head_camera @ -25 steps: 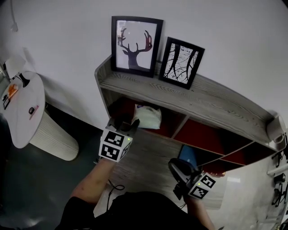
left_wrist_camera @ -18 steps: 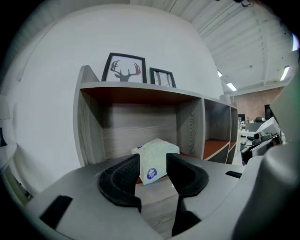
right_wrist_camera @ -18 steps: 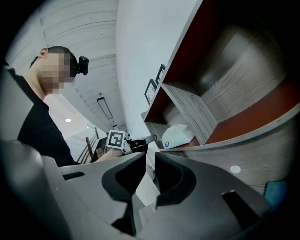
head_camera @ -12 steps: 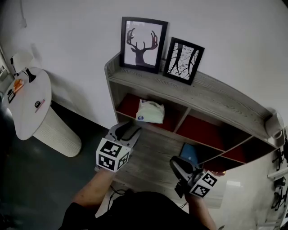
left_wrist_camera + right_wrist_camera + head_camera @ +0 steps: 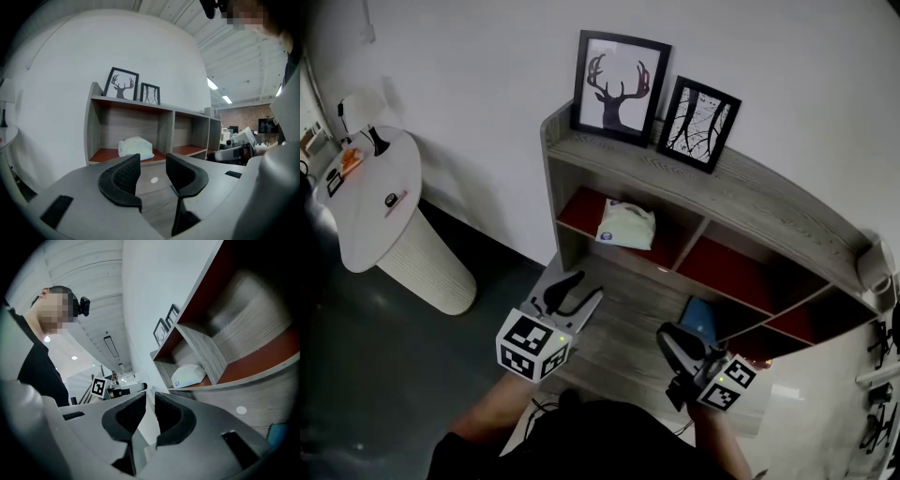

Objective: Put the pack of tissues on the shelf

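Observation:
The pack of tissues (image 5: 625,225), white and soft, lies in the left compartment of the grey wooden shelf (image 5: 750,202), on its red floor. It also shows in the left gripper view as the tissue pack (image 5: 136,148) and in the right gripper view as the pack (image 5: 189,375). My left gripper (image 5: 583,291) hangs well in front of and below that compartment, apart from the pack, open and empty (image 5: 153,162). My right gripper (image 5: 668,336) is low at the right, before the lower shelf. Its jaws (image 5: 149,404) stand almost together with nothing between them.
Two framed pictures, a deer (image 5: 619,87) and branches (image 5: 700,124), lean on the shelf top. A blue item (image 5: 698,319) sits in a lower compartment. A round white table (image 5: 370,202) with small things stands at the left. A white object (image 5: 874,267) sits at the shelf's right end.
My left gripper, which was at the pack in the compartment, has drawn back and down with empty jaws. The pack stays on the shelf. The right gripper has barely moved.

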Demonstrator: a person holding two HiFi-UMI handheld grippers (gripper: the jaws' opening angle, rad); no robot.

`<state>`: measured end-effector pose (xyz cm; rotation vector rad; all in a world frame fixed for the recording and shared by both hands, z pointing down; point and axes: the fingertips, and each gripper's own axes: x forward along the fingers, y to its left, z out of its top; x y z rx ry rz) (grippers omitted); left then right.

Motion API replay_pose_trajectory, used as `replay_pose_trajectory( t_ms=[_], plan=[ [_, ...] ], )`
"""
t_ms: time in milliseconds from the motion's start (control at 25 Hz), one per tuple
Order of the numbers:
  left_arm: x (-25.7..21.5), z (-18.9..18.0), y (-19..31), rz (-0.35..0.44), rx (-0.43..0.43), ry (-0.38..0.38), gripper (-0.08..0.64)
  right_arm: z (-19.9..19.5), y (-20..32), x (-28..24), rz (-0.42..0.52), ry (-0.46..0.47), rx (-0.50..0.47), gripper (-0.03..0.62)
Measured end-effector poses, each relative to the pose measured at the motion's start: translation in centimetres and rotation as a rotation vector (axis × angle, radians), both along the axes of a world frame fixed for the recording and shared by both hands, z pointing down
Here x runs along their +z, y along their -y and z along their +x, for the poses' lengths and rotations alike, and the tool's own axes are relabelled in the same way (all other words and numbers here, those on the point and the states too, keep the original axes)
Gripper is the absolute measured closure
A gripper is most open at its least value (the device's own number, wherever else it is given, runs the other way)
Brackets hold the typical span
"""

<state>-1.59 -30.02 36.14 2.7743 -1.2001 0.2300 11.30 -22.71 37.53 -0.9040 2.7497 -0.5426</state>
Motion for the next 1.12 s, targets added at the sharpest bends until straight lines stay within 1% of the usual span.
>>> replay_pose_trajectory(
  t_ms=[240, 360, 480, 640, 840, 1120],
  plan=[
    [0.6, 0.2, -2.4, -0.012, 0.0, -0.025, 0.39, -0.7, 0.0, -0.4, 0.013, 0.001, -0.019, 0.571],
    [1.1, 0.5, -3.9, -0.03, 0.013, -0.06, 0.394, -1.2, 0.1, -0.6, 0.02, 0.007, -0.031, 0.571],
    [1.3, 0.4, -5.1, -0.03, 0.024, -0.081, 0.419, -1.7, 0.0, -0.8, 0.029, 0.004, -0.042, 0.571],
    [1.5, -0.2, -6.1, -0.021, 0.024, -0.085, 0.46, -2.2, -0.1, -0.8, 0.033, 0.004, -0.054, 0.571],
    [1.4, -1.0, -6.5, -0.003, 0.008, -0.09, 0.517, -2.3, -0.1, -0.6, 0.024, 0.007, -0.044, 0.571],
    [1.6, -0.5, -6.7, -0.012, 0.02, -0.097, 0.528, -2.3, -0.4, -0.4, 0.017, -0.009, -0.044, 0.572]
  ],
)
